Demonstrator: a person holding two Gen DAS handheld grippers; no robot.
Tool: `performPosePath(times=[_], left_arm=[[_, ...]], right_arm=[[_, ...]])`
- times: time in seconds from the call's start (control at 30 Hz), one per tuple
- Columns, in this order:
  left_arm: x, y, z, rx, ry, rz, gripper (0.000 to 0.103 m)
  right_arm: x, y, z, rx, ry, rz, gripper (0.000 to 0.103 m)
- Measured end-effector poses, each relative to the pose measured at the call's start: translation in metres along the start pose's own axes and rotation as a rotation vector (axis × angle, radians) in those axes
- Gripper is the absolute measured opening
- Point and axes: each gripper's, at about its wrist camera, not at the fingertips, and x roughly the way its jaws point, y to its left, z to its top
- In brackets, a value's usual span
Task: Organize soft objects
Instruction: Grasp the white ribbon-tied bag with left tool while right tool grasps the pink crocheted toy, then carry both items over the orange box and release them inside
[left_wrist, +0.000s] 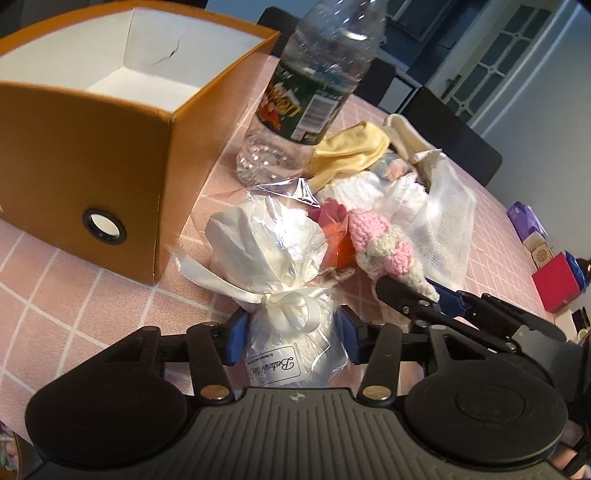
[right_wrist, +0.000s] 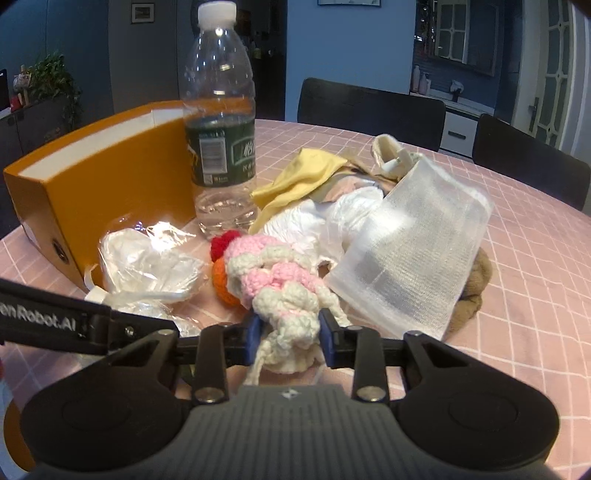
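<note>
Pinching crinkly cellophane bundle (left_wrist: 291, 321), knobbly crochet toy (right_wrist: 284, 295)

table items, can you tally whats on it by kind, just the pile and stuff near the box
Boxes: 1, the orange box
Bottles: 1, the clear water bottle
Wrapped bundles: 1, the cellophane bundle between the left gripper's pads
Crochet toys: 1, the pink and cream crochet toy in the right gripper
Mesh pouches: 1, the white mesh pouch
Yellow cloths: 1, the yellow cloth
Total: 6
</note>
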Motion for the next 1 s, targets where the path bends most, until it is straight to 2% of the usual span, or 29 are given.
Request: performPosePath(times=[0.27,0.37,0.53,0.77,0.87,1.0], left_arm=[[-0.036,-0.008,-0.004,0.09,-0.064,-0.022,0.053],[-0.056,-0.01,-0.003,0.12,-0.098,-0.041,0.053],[-0.091,-0.009,0.006,0.173,-0.152,-0.071,0.053],[-0.145,-0.002,0.05,0.307,-0.242,-0.013,0.053],[-0.159,0.004,0.077,0.373,-0.219,0.045,0.053],[-0.149,0.015,0.12,0.471,-0.091,0.148,0.053]], right_arm=[[-0.044,0.005,0.013,-0.005,-0.071,-0.008,0.029],[-0.061,0.001,0.022,0.043,-0.086,0.046,0.029],[-0.076,-0.012,0.038,0.185,-0.094,0.192,0.029],[-0.104,0.028,0.089,0.072,-0.165,0.267,0.03],[-0.103,0.053,0.117,0.005,-0.165,0.304,0.03],[-0.084,0.092,0.148,-0.106,-0.128,0.311,0.03]])
